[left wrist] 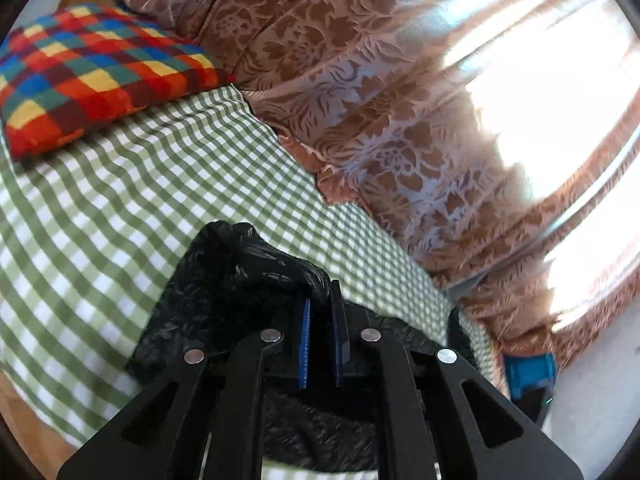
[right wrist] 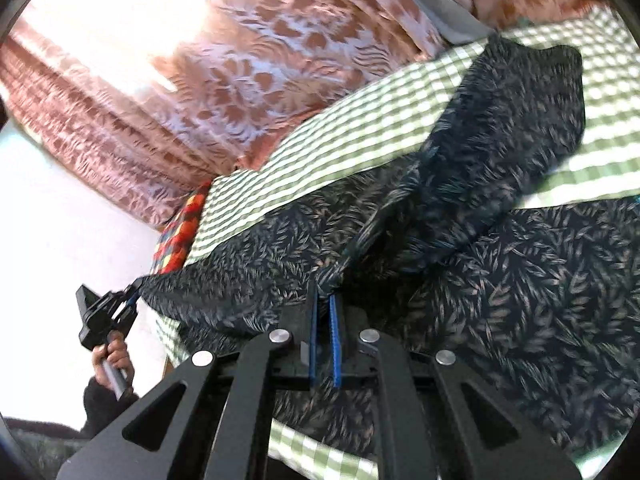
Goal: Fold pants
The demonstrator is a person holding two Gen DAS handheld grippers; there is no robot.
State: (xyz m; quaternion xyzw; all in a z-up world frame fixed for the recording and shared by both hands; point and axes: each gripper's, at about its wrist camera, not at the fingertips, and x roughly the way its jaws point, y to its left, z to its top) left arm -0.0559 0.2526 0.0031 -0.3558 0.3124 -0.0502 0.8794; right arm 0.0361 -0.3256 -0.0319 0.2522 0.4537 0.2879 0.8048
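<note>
you're mid-fold: left gripper (left wrist: 322, 308) and right gripper (right wrist: 323, 300) both pinch the pants (right wrist: 520, 280), lifted lower frame, nothing flat yet

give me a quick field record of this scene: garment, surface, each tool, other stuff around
garment: dark leaf-print pants, partly lifted off the bed, one leg stretched away across it
surface: bed with green-and-white checked sheet
left tool: shut on a bunched edge of the pants
right tool: shut on a pants edge
other items: multicolour checked pillow at one end of the bed; brown floral curtain beside the bed, sunlight through it
task state: fold not yet finished
</note>
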